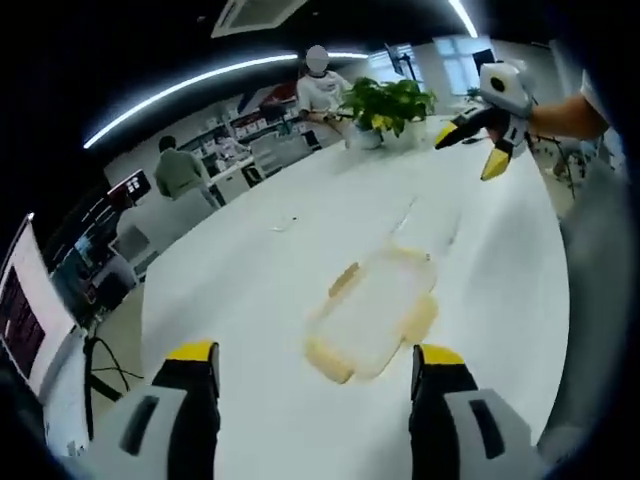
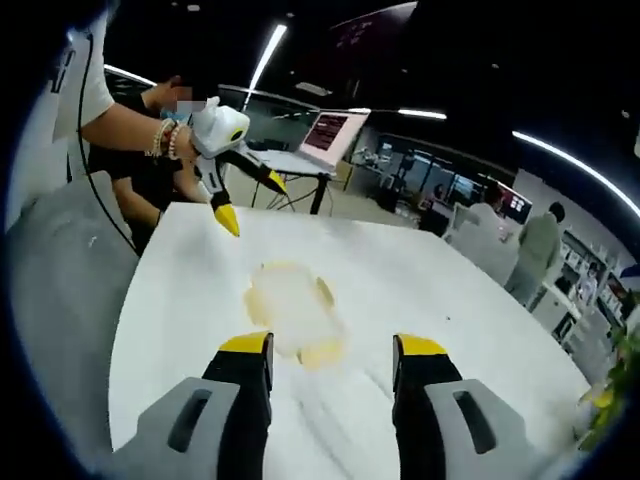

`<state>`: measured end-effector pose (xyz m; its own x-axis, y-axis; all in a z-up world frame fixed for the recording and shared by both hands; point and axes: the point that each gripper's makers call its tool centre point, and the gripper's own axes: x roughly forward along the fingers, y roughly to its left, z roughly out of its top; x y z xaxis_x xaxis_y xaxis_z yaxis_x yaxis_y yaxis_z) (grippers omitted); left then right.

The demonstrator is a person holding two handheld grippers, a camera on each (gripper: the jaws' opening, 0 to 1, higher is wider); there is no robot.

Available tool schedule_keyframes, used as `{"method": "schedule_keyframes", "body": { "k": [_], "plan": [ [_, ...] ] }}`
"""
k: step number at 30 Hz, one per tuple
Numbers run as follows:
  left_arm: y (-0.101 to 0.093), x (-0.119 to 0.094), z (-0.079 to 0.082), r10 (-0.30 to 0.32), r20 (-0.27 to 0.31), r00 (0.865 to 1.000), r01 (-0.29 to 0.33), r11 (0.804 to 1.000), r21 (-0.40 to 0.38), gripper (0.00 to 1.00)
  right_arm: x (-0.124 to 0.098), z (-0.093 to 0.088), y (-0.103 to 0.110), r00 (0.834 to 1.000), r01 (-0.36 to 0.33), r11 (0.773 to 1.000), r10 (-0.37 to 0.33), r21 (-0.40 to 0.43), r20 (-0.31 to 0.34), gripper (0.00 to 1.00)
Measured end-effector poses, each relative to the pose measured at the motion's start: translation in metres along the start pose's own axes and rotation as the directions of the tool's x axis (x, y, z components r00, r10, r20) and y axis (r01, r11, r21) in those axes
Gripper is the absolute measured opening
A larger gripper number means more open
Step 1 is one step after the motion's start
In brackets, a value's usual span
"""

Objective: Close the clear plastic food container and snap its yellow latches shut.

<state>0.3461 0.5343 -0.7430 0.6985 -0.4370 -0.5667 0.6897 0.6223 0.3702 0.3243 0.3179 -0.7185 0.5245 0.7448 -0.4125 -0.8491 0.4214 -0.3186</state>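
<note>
A clear plastic food container (image 1: 377,310) with yellow latches lies flat on the white table (image 1: 300,250), lid on top. My left gripper (image 1: 316,362) hangs open above and short of it, nothing between its jaws. The right gripper (image 1: 478,140) shows at the far side, held by a hand, jaws apart. In the right gripper view the container (image 2: 292,306) lies just beyond my open right gripper (image 2: 332,350). The left gripper (image 2: 245,195) hovers past the container, its yellow tips spread.
A potted plant (image 1: 385,108) stands at the table's far end. People sit and stand at desks beyond it. A laptop (image 2: 325,135) on a stand is behind the table. The person's arm (image 2: 125,125) reaches in from the left.
</note>
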Motion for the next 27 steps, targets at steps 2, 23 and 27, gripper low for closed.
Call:
{"method": "schedule_keyframes", "body": {
  "k": [2,23,27],
  "plan": [
    [0.003,0.010,-0.006,-0.025,-0.045,0.999,0.027,0.998,0.050,0.76,0.017,-0.002,-0.001,0.999,-0.039,0.996,0.036,-0.081,-0.041,0.44],
    [0.003,0.074,-0.045,-0.265,-0.334,0.905,0.373,0.872,0.318,0.69,0.096,-0.064,0.012,0.848,-0.422,0.878,0.293,-0.228,-0.442,0.49],
    [0.000,0.082,-0.046,-0.282,-0.340,0.897,0.397,0.852,0.342,0.66,0.101,-0.071,0.013,0.819,-0.450,0.864,0.298,-0.226,-0.491,0.50]
  ]
}}
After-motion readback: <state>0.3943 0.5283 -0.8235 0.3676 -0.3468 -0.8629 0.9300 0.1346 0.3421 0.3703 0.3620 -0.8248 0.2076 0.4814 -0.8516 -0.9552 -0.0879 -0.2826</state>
